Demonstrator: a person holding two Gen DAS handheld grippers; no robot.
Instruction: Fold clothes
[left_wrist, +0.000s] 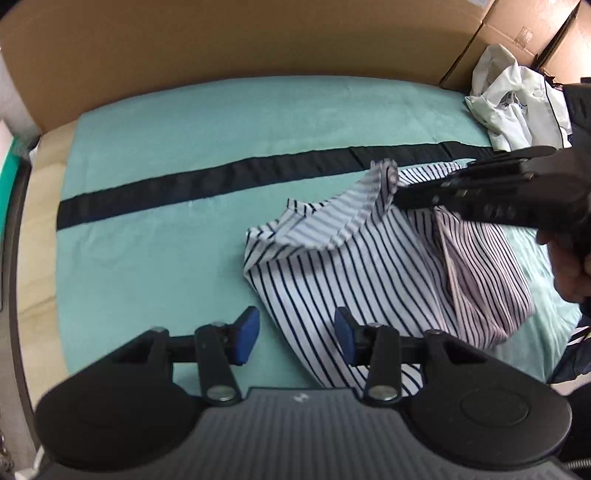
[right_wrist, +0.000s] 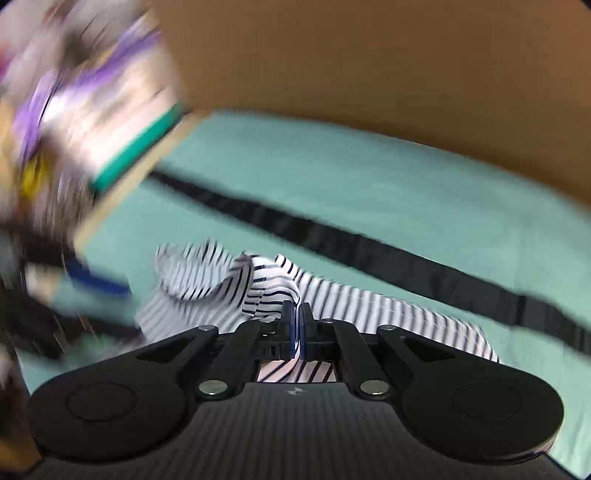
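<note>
Right now the white garment with thin navy stripes (left_wrist: 369, 269) lies rumpled on the right half of a teal fabric mat (left_wrist: 184, 147), on the near side of the black strap-like band (left_wrist: 207, 181) that crosses the mat from left to right. The right gripper (left_wrist: 397, 192) comes in from the right edge of the left wrist view, with the person's bare hand (left_wrist: 569, 273) wrapped round its black handle, and its fingers are clenched on a fold of the striped cloth near the ribbed neckline, so that this part stands up off the mat while the rest of the cloth sags down to the surface. The right wrist view agrees: the two blue pads (right_wrist: 291, 328) sit pressed together with striped fabric (right_wrist: 229, 280) caught between them and more of it bunched just ahead. The left gripper (left_wrist: 295, 336) hovers low at the near edge, its blue-padded fingers (left_wrist: 247, 334) spread apart and grasping nothing; the hem of the garment runs under the gap and beneath the right-hand finger. A crumpled white garment (left_wrist: 513, 99) sits in a heap at the far right corner, just beside brown cardboard boxes (left_wrist: 524, 33), and a tall cardboard wall (left_wrist: 221, 40) stands behind the mat. Everything at the left of the right wrist view is too blurred to make out.
</note>
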